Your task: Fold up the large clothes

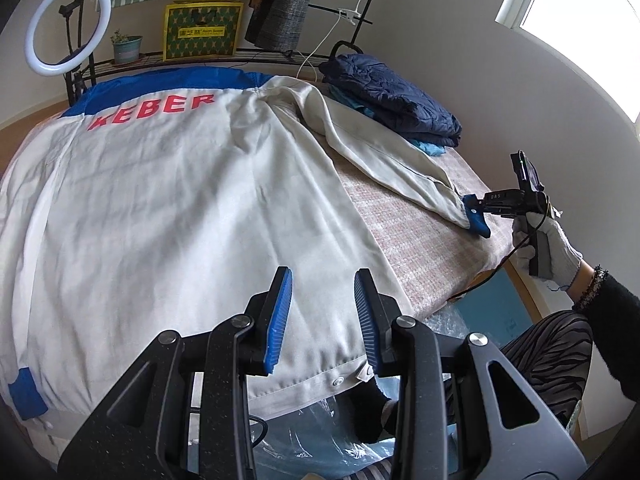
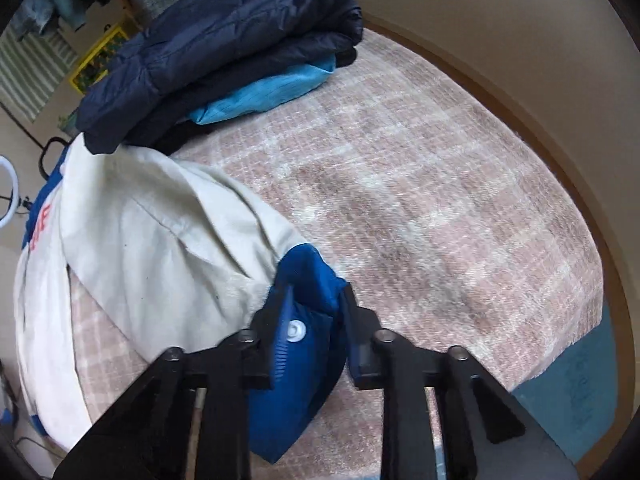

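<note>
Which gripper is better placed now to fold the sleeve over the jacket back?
Right. The right gripper is closed on the sleeve's blue cuff. The left gripper is open above the jacket hem, holding nothing.

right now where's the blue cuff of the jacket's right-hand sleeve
In the right wrist view the blue cuff sits between the right gripper fingers, over the pink checked cover, near the folded navy jacket.

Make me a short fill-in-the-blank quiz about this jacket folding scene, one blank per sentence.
1. The right tool grips the sleeve's ____ cuff.
2. The red letters on the jacket spell ____.
3. The left tool hovers with its jaws ____.

Missing words: blue; KEBER; open
</note>
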